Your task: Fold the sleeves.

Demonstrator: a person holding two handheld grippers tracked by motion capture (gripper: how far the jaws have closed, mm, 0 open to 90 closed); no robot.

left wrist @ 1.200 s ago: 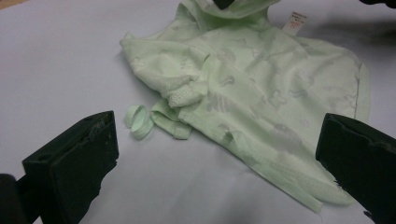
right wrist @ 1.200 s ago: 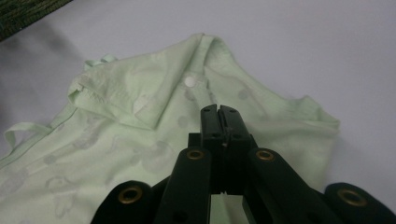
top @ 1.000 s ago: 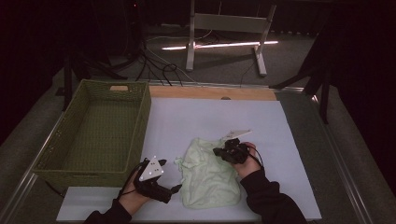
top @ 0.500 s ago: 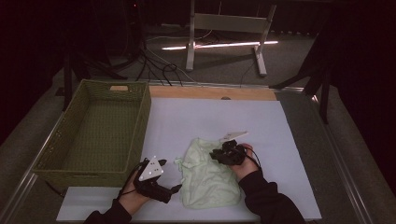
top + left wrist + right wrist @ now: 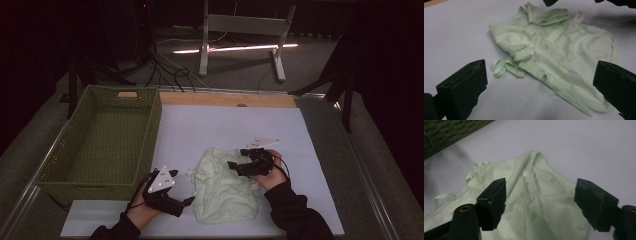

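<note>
Lying crumpled on the white sheet that covers the worktop (image 5: 300, 150), the pale green baby garment (image 5: 225, 187) sits between the person's two hands, near the front edge. Its fabric carries a faint grey print, a small white label (image 5: 580, 16) shows at one edge, and a row of white snaps (image 5: 525, 173) runs down from its neckline. Thin green ties (image 5: 498, 67) trail off its side toward the left tool.

The right tool (image 5: 240, 165) hangs over the garment's upper right part. Its jaws have just been opening and now stand wide — the cloth lies below and between them, and neither pad presses on it. In the right gripper view the neckline and snaps sit in the gap, loose.

The left tool (image 5: 186, 201) is low at the garment's lower left corner, just beside the cloth. Its jaws are spread wide as well — one stands over bare white sheet near the ties, the other over the garment's hem, with nothing clamped.

A woven green basket (image 5: 102, 145) stands at the left of the worktop, well apart from the garment.
</note>
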